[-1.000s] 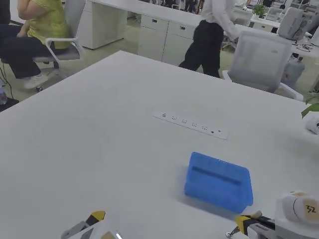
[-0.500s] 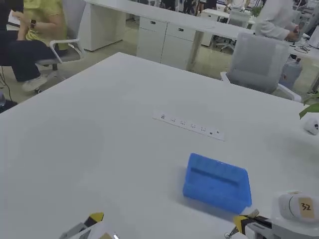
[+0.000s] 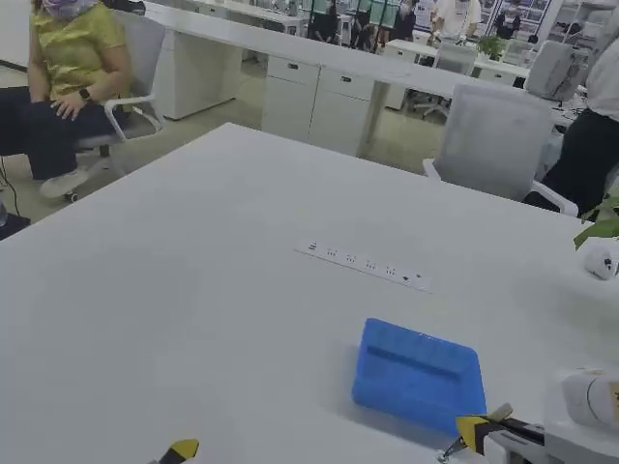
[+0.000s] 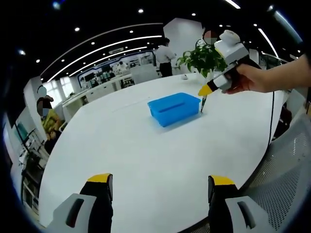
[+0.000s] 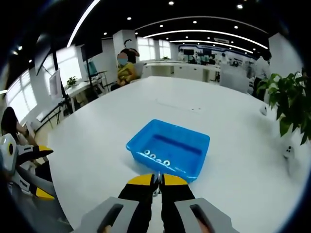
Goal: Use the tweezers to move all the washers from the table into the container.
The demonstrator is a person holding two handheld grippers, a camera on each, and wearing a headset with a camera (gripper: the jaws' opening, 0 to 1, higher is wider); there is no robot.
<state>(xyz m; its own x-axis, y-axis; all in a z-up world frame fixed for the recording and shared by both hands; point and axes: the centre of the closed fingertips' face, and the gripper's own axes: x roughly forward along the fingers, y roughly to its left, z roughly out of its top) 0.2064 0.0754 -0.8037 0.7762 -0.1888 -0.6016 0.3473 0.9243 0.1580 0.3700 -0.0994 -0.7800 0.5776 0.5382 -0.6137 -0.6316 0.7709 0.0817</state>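
Nearest: left tongs, jaws standing wide apart, carrying nothing, hovering over the near edge of the worktop.

Next: right tongs, jaws pressing together on the tweezers, with a hand gripping the body. The tweezer tips are pointing down, close over the worktop and just beside the container. Whether a washer is sitting in the tips cannot be told.

Handling, as a judgement: the step is looking like a drop-off, or a turn back for another pick.
- It is calling for an even squeeze on the tweezers.
- The tips should be travelling over the rim before any easing.
- A low release is wanted, so the piece is not bouncing out.
- The idle tongs are best waiting clear of the path.

Beyond: the container itself, blue, shallow and open-topped, lying flat on the worktop. Washers, about four, are lying inside in a short row along the near wall. The rest of its floor is showing bare.

Farthest: a power strip, sitting well apart from the container.
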